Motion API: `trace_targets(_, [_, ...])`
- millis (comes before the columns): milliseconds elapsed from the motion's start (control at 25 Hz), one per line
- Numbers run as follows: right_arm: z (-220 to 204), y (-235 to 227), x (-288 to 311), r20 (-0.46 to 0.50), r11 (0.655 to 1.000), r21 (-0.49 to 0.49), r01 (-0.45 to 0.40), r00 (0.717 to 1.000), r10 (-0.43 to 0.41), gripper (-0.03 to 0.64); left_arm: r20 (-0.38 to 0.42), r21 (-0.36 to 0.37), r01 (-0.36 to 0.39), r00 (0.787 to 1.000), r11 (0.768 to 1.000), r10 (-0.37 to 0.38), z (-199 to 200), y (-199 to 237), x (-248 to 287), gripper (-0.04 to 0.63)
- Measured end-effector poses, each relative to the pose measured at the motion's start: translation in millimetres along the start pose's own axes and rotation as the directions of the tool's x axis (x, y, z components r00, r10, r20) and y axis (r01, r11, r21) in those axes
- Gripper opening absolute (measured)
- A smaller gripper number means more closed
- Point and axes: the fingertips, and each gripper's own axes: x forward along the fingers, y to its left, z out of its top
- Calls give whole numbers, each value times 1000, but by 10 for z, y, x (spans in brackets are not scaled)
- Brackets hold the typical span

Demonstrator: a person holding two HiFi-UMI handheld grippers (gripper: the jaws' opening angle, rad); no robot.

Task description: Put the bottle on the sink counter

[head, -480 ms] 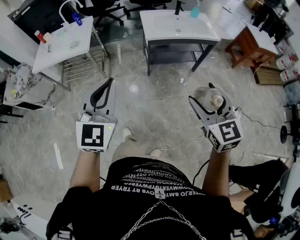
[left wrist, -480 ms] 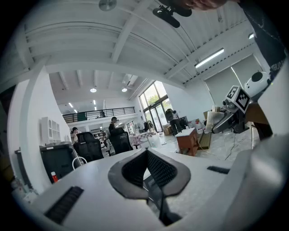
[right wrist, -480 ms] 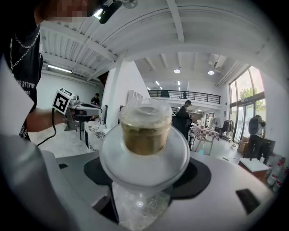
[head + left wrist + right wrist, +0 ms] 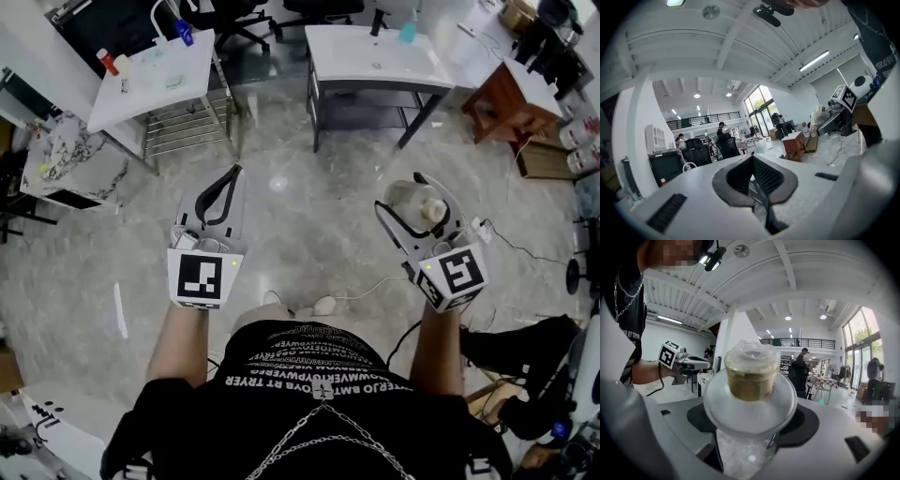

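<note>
— While the person is standing on the grey stone floor (image 4: 309, 220), where is the tan-capped clear plastic bottle (image 4: 412, 199) sitting?

— It is sitting between the jaws of the grey right gripper (image 4: 419, 183). They are pressing on its clear body from both sides, so they are standing wide. I am judging that its long axis is running roughly upright, with the cap end on top.

— And the grey left gripper (image 4: 232, 173)?

— Its jaws are meeting at the tips and are holding nothing.

— Which way is the white sink counter (image 4: 424, 67) lying?

— It is lying ahead of the person, well apart from both grippers and almost straight in front of the right one. So the right hand is the nearer one, and it is the one carrying the bottle.

— What is the coming move asking for?

— I am thinking it is asking for a forward carry. Then the bottle is going down base first near the counter's front right corner, away from the black faucet (image 4: 379, 19) and the small teal container (image 4: 409, 32) standing at the back edge.
</note>
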Motion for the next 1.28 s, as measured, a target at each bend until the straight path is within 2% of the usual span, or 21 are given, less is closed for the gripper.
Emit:
trace_targets(120, [95, 311, 93, 0, 1000, -2, 4, 1000, -4, 333, -19, -28, -29, 999, 999, 29, -165, 309, -295, 6])
trace_targets(200, [142, 517, 140, -2, 1000, 1, 16, 1000, -16, 333, -5, -32, -33, 999, 999, 33, -218, 479, -476, 6])
trace_targets(440, [367, 873, 251, 22, 995, -8, 95, 995, -95, 333, 48, -7, 15, 999, 1000, -15, -345, 812, -762, 6])
trace_targets(640, [424, 958, 215, 20, 989, -28, 143, 990, -142, 333, 43, -47, 43, 998, 998, -41, -543, 887, -760, 6])
trace_targets(800, [490, 802, 236, 35, 986, -27, 165, 986, -164, 333, 29, -48, 55, 998, 997, -54, -628, 914, -565, 6])
trace_targets(960, [520, 550, 369, 34, 985, -58, 162, 987, -160, 333, 49, -84, 44, 998, 996, -40, -613, 972, -257, 6])
trace_targets(1120, [494, 133, 566, 38, 984, -58, 171, 985, -169, 333, 73, -82, 55, 996, 995, -49, -471, 940, 205, 6])
trace_targets(1280, [421, -302, 792, 29, 989, -44, 141, 990, -140, 333, 78, -63, 63, 995, 996, -58, -360, 847, 675, 6])
